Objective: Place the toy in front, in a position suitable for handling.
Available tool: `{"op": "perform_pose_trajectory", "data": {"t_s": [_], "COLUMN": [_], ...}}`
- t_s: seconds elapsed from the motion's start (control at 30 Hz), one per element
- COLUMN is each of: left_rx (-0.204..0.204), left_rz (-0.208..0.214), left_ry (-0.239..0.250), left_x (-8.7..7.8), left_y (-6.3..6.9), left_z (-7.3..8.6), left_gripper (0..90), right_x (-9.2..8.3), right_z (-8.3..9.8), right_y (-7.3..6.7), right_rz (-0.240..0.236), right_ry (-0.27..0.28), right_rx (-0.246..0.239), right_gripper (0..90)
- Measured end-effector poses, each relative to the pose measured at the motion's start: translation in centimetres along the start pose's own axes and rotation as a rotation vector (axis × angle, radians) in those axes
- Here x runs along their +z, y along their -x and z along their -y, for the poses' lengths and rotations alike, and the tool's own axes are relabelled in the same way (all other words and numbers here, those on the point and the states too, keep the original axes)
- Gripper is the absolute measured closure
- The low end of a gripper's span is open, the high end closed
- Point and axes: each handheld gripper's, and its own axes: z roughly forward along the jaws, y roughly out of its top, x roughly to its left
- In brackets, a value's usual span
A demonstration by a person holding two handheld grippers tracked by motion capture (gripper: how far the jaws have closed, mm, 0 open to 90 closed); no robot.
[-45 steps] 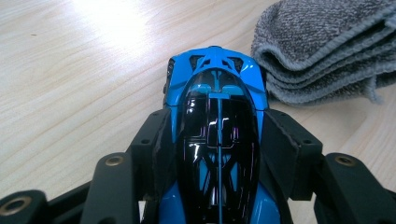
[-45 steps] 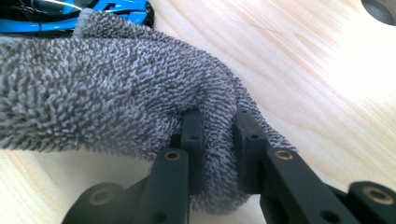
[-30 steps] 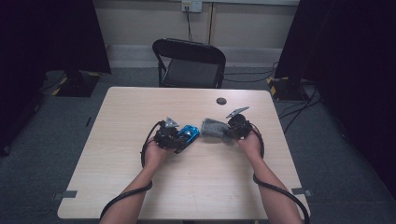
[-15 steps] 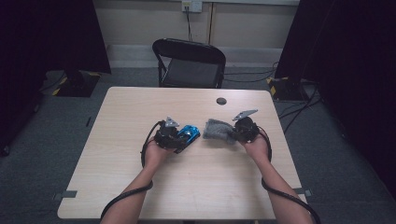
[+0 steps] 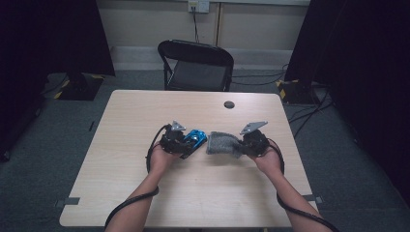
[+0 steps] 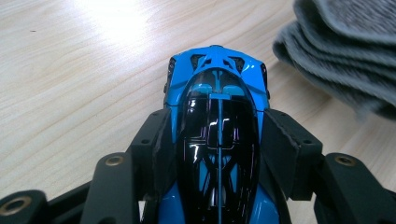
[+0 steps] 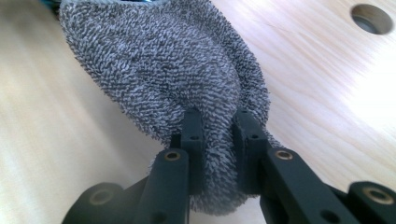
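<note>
A blue toy car with a black canopy [image 5: 196, 138] [image 6: 217, 126] sits at the middle of the wooden table. My left gripper [image 5: 186, 143] [image 6: 217, 140] is shut on its sides, nose pointing away from me. A folded grey terry cloth [image 5: 220, 143] [image 7: 163, 65] hangs just right of the car, pinched at one end by my right gripper [image 5: 238, 147] [image 7: 217, 140], which is shut on it. The cloth's free end [image 6: 345, 51] lies close to the car's nose, a small gap between them.
The table [image 5: 145, 193] has a round cable hole [image 5: 229, 104] [image 7: 372, 17] at its far side. A black folding chair [image 5: 196, 65] stands behind the table. Cables trail from both grippers off the near edge.
My right gripper has pulled the grey cloth to the right, away from the car, and lifted it slightly. The left gripper and the car have stayed put.
</note>
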Motion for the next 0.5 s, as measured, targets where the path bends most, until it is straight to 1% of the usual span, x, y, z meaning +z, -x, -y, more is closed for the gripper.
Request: {"op": "perform_pose_trajectory", "data": {"t_s": [0.17,0.33,0.37,0.47,0.5], "left_rx": [-0.006,-0.001,-0.001,-0.002,-0.002], "left_rz": [0.001,-0.002,-0.002,-0.004,-0.005], "left_ry": [0.000,-0.004,-0.004,-0.003,-0.003], "left_x": [0.0,0.0,0.0,0.0,0.0], "left_y": [0.0,0.0,0.0,0.0,0.1], "left_z": [0.0,0.0,-0.1,0.0,0.0], "left_gripper": [44.2,44.2,44.2,44.2,44.2], "right_x": [-0.2,-0.3,-0.4,-0.4,-0.4], "right_z": [-0.1,-0.4,-0.4,-0.4,-0.4], "right_y": [-1.4,-2.9,-3.3,-4.1,-4.3], "right_rz": [-0.036,-0.067,-0.079,-0.095,-0.093], "right_ry": [0.001,0.008,0.006,0.010,0.015], "right_rx": [-0.038,-0.080,-0.088,-0.109,-0.112], "right_gripper": [76.7,76.7,76.6,76.7,76.7]}}
